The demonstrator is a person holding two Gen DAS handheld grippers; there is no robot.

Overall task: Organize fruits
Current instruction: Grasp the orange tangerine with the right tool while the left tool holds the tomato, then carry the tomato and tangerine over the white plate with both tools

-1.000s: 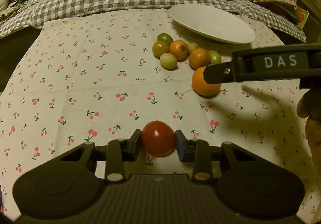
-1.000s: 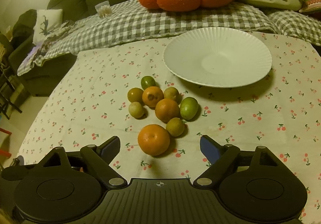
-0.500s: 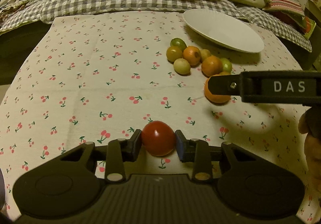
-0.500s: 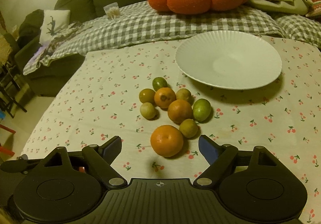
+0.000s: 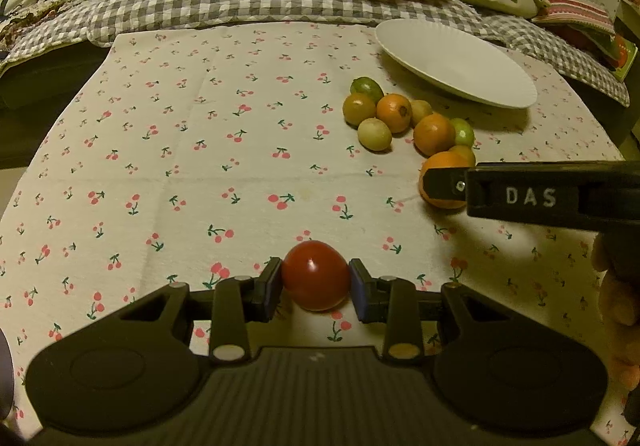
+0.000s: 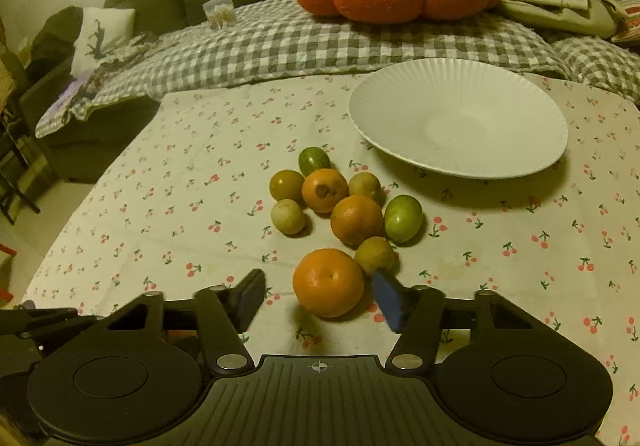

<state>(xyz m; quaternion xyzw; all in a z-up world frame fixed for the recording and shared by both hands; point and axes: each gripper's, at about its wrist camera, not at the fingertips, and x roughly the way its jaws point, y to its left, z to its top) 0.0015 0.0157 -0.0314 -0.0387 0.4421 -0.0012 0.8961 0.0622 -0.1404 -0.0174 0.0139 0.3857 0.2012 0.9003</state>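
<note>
Left wrist view. The left gripper (image 5: 315, 288) is clamped on a red tomato (image 5: 315, 275), one pad against each side, as it was in both earlier frames. The change lies in the surroundings: the fruit cluster (image 5: 404, 120) and the white plate (image 5: 456, 64) now sit nearer the middle of the frame than a second ago, which suggests the left tool has been carried forward and toward the right. The tomato appears to be held above the cherry-print tablecloth (image 5: 200, 150); contact with the cloth cannot be confirmed. The right gripper's side arm, lettered DAS, crosses in from the right edge, its tip overlapping the large orange (image 5: 440, 186). Judgement: the tomato is probably in transit, the empty plate being the likely destination.

Right wrist view. The right gripper (image 6: 318, 296) has closed in on the large orange (image 6: 328, 282). One second ago the fruit lay ahead of the fingertips; now it sits between them. The jaws stand wide apart. The right pad (image 6: 390, 300) is close to the orange and just below a small yellow-green fruit (image 6: 375, 255) that touches it; the left pad (image 6: 248, 296) is well clear. Judgement: this is the approach phase of a grasp, not yet a grip. The tool points forward and downward over the cloth, with the plate (image 6: 500, 86) beyond the cluster and still bare. Closing risk: the right pad may nudge the small neighbouring fruit.
</note>
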